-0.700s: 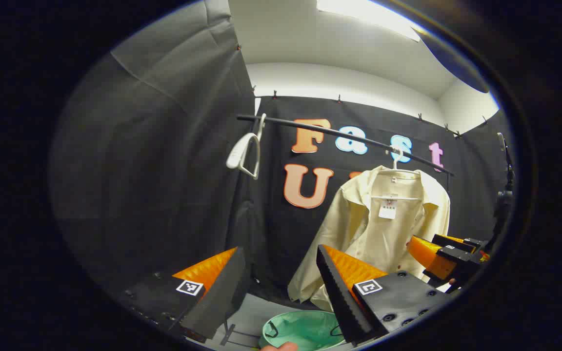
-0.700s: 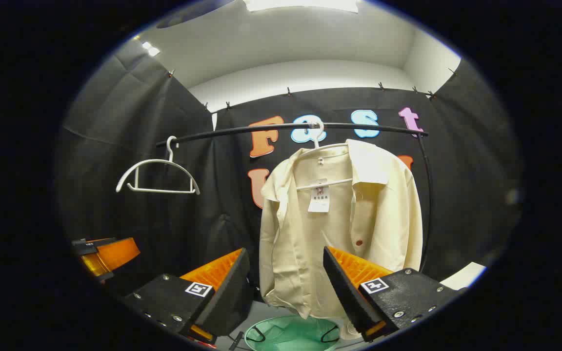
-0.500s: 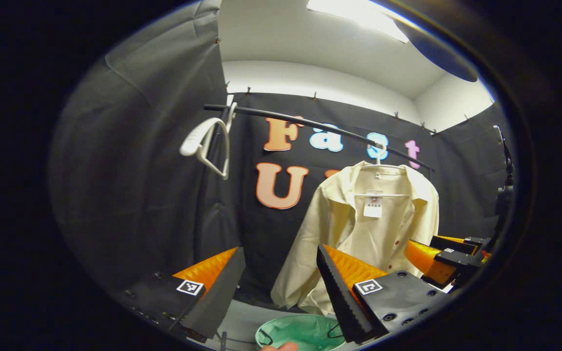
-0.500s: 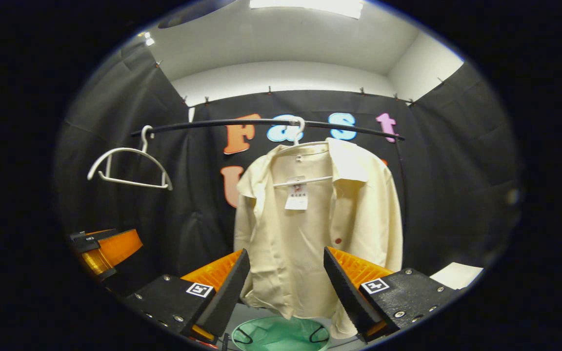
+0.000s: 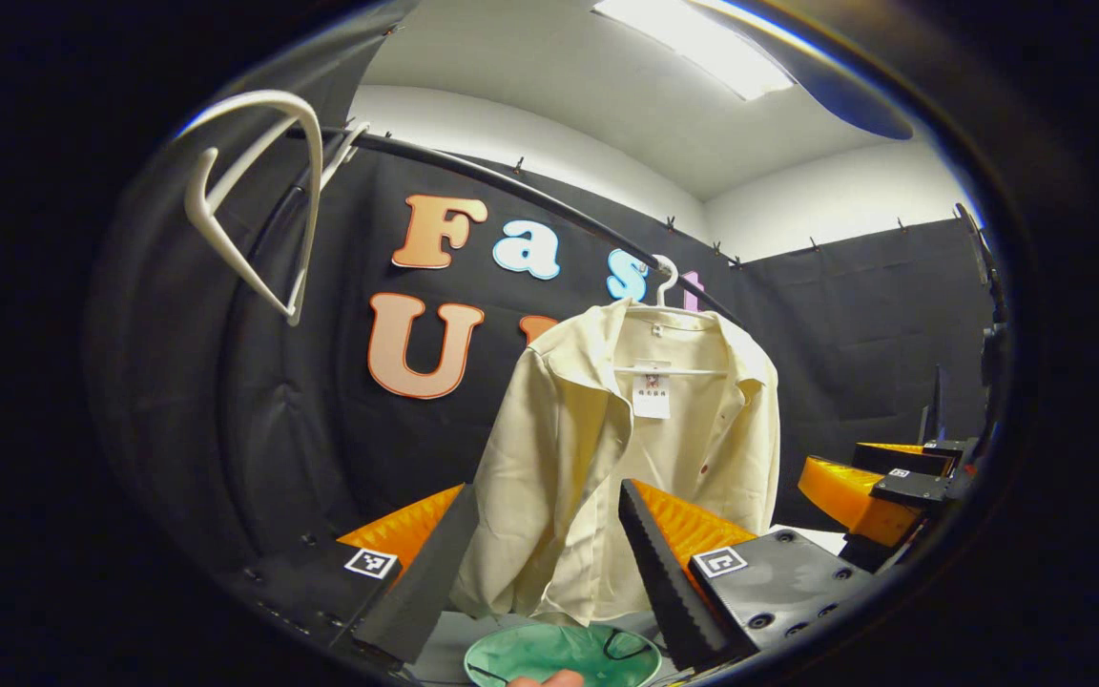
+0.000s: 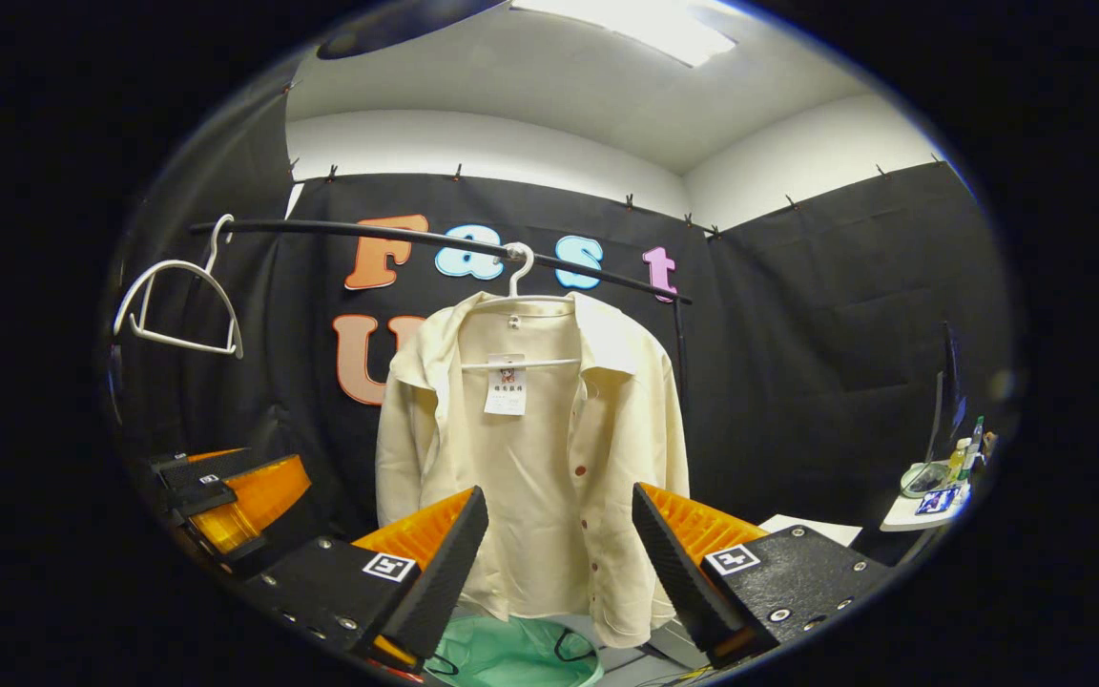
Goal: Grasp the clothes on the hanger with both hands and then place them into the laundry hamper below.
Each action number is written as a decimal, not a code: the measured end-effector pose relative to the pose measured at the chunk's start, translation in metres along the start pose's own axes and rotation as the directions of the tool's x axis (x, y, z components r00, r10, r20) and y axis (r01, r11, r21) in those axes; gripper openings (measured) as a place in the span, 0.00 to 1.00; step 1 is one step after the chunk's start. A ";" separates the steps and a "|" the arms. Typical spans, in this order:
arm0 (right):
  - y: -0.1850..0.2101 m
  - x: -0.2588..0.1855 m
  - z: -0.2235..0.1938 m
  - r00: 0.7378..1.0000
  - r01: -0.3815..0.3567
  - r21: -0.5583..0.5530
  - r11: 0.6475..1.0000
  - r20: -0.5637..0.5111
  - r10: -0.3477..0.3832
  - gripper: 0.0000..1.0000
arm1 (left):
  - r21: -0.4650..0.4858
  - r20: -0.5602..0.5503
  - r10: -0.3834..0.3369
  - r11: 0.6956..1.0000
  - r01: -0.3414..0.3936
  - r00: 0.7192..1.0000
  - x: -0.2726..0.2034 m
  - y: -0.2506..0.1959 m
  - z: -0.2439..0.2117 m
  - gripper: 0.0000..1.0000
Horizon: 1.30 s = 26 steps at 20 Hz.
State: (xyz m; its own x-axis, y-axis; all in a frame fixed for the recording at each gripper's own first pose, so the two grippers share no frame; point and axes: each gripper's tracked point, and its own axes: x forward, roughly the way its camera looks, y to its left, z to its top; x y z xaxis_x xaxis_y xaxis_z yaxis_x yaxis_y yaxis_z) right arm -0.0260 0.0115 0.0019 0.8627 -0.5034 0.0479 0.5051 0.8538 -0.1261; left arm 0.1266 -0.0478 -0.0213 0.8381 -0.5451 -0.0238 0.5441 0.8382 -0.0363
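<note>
A cream button shirt (image 5: 626, 458) (image 6: 530, 468) hangs on a white hanger (image 6: 516, 286) from a black rail (image 6: 397, 234). Below it stands a mint-green hamper (image 5: 559, 654) (image 6: 511, 654). My left gripper (image 5: 545, 563) is open, short of the shirt's lower left hem, nothing between its fingers. My right gripper (image 6: 559, 563) is open too, facing the shirt's lower front from a short way off. In the left gripper view the right gripper (image 5: 879, 477) shows at the far right; in the right gripper view the left gripper (image 6: 225, 487) shows at the left.
An empty white hanger (image 5: 254, 200) (image 6: 177, 305) hangs at the rail's left end. A white surface (image 6: 922, 482) with small items and a screen stands at the far right. A fingertip (image 5: 545, 679) shows at the bottom edge.
Both grippers have come closer to the shirt and swung rightward; the shirt now sits between each pair of fingers in view. The empty hanger has slid to the upper left. Both stay open.
</note>
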 end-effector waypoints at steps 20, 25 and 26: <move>-0.037 0.046 -0.019 0.998 -0.063 0.060 0.996 -0.018 0.065 0.95 | -0.027 -0.015 0.115 0.993 -0.116 0.993 0.020 -0.007 -0.009 0.96; -0.058 0.045 -0.019 1.000 -0.027 0.054 0.998 -0.007 0.028 0.94 | -0.018 -0.003 0.098 0.995 -0.098 0.995 0.025 -0.015 -0.006 0.96; -0.060 0.048 -0.018 1.000 -0.022 0.051 0.998 -0.003 0.022 0.94 | -0.011 -0.004 0.098 0.995 -0.098 0.995 0.026 -0.015 -0.005 0.96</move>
State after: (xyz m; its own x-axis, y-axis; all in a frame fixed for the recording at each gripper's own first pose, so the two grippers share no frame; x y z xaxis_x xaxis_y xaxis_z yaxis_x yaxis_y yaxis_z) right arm -0.0154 -0.0668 -0.0063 0.8735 -0.4850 0.0420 0.4868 0.8702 -0.0763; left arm 0.1394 -0.0748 -0.0267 0.8871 -0.4605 -0.0310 0.4590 0.8873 -0.0452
